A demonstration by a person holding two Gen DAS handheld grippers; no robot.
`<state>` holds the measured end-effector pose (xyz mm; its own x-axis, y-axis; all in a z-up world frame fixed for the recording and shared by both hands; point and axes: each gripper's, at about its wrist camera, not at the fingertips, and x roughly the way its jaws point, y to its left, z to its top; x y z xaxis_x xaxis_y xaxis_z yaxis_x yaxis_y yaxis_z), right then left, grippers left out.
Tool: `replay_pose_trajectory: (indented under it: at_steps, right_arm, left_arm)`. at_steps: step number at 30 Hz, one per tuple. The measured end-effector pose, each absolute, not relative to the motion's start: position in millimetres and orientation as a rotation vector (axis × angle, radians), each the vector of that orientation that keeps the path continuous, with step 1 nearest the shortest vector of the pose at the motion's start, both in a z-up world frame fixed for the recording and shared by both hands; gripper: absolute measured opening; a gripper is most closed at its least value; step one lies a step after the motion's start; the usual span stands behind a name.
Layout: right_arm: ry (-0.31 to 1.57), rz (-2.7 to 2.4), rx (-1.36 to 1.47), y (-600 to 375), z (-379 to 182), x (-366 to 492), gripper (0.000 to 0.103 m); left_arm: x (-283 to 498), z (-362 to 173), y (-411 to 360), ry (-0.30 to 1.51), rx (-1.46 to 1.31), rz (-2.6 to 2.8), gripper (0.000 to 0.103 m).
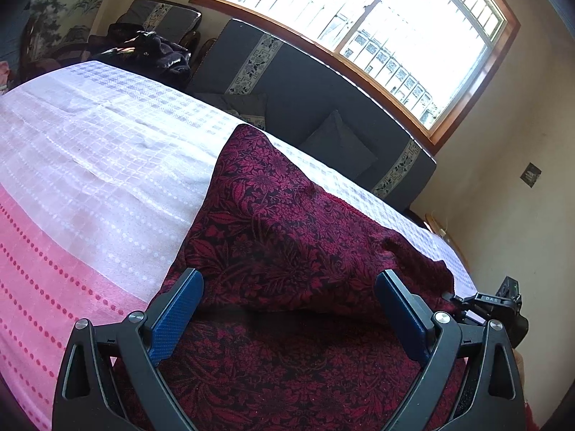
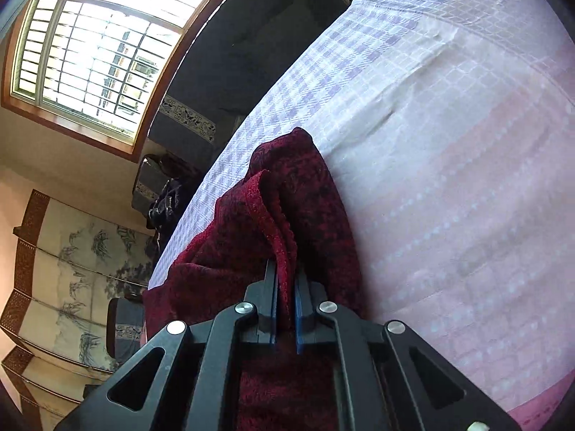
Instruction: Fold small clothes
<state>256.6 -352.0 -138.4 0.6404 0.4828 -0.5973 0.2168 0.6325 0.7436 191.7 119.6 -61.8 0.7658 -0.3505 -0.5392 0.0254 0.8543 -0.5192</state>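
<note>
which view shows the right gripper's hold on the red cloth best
The right wrist view: the right gripper is shut on a bunched edge of the red cloth. The left wrist view shows only its body at the frame edge.

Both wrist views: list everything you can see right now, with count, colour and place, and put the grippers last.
dark red floral knit garment: one, crimson on black, partly folded on the bed, one edge lifted.
pink and white checked bedspread: one, covering the bed under the garment.
dark grey sofa with patterned bands: one, beyond the bed, under the window.
wood-framed barred window: one, on the far wall.
shiny black jacket: one, heaped beyond the bed's far edge.
painted folding screen: one, pale with ink landscapes, by the wall.
left gripper: black with blue pads, jaws wide apart over the garment.
right gripper: black with blue pads, jaws pinching the garment's lifted edge.
</note>
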Motion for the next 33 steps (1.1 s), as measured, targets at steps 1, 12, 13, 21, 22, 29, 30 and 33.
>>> replay_pose_trajectory:
  at_steps: [1, 12, 13, 21, 22, 29, 30, 33]
  right_arm:
    - [0.881, 0.176, 0.879, -350.6, -137.6, 256.0, 0.005]
    - [0.846, 0.128, 0.725, -331.8, -129.2, 253.5, 0.003]
    - [0.846, 0.126, 0.725, -331.6, -128.8, 253.6, 0.003]
    - [0.851, 0.151, 0.948, -357.6, -114.4, 229.7, 0.023]
    - [0.809, 0.16, 0.96, -362.5, -106.1, 214.3, 0.03]
    - [0.648, 0.379, 0.964, -363.6, -81.2, 88.5, 0.04]
    - [0.63, 0.395, 0.97, -361.4, -82.9, 71.1, 0.04]
    - [0.625, 0.421, 0.974, -354.5, -91.3, 25.5, 0.04]
  left_arm:
    - [191.5, -61.9, 118.8, 0.674, -0.508, -0.21, 0.097]
    - [198.9, -69.4, 127.0, 0.725, -0.522, -0.087, 0.097]
    - [199.9, -71.1, 127.9, 0.737, -0.524, -0.065, 0.097]
    - [204.3, -68.9, 117.3, 0.799, -0.441, -0.042, 0.097]
    - [195.2, -60.2, 119.6, 0.753, -0.437, -0.052, 0.097]
    - [188.5, 4.0, 111.6, 0.585, -0.353, -0.208, 0.097]
    - [199.0, 5.0, 100.2, 0.614, -0.314, -0.255, 0.097]
    - [224.5, -8.7, 74.4, 0.695, -0.201, -0.287, 0.091]
